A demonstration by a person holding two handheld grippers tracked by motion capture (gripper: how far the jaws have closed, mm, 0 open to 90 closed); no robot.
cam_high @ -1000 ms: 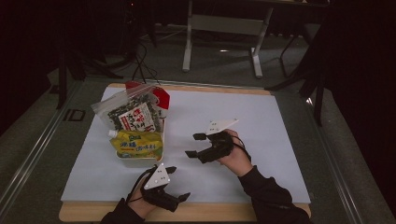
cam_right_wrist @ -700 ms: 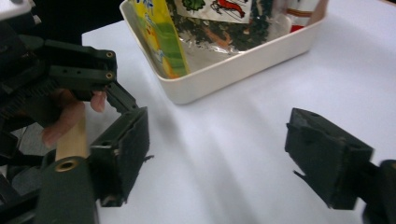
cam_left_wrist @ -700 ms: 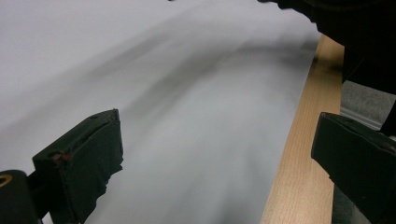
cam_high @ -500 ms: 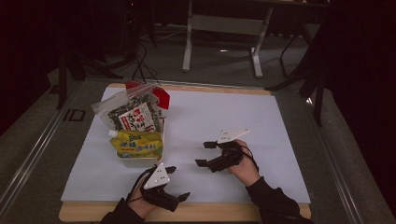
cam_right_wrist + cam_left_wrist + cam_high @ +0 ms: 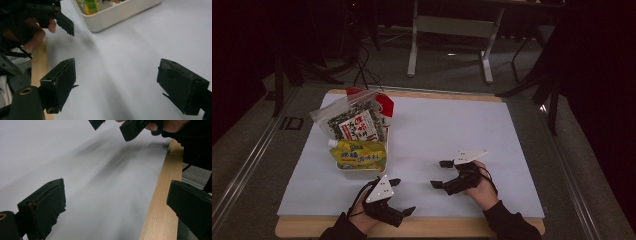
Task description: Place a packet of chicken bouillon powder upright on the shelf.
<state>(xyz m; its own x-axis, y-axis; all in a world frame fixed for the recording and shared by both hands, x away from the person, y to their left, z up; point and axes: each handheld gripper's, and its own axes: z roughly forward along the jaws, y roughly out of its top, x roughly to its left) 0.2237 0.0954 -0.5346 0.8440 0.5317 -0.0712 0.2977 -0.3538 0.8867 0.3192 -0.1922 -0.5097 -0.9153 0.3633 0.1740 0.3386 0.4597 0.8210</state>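
A white tray (image 5: 343, 167) stands on the left half of the white sheet and holds a yellow pouch (image 5: 359, 155), a clear zip bag of printed snack (image 5: 354, 122) and a red packet (image 5: 385, 105). My left gripper (image 5: 403, 196) lies open by the near table edge, just in front of the tray, with nothing between its jaws (image 5: 115, 207). My right gripper (image 5: 440, 174) rests low over the sheet to the right of it, pointing left. Its jaws have just been opening and stand wide with only bare sheet between them (image 5: 117, 85). The tray's corner (image 5: 120, 12) lies ahead of it.
The white sheet (image 5: 452, 130) covers a wooden table whose near edge (image 5: 160, 202) runs beside my left gripper. Beyond the table stand a metal frame (image 5: 449, 30) and dark stands on the grey floor. A metal rail (image 5: 247, 165) runs along the left.
My right hand has drawn back toward the near edge and sunk closer to the sheet, and its jaws have spread wider. The left hand and the tray have stayed put.
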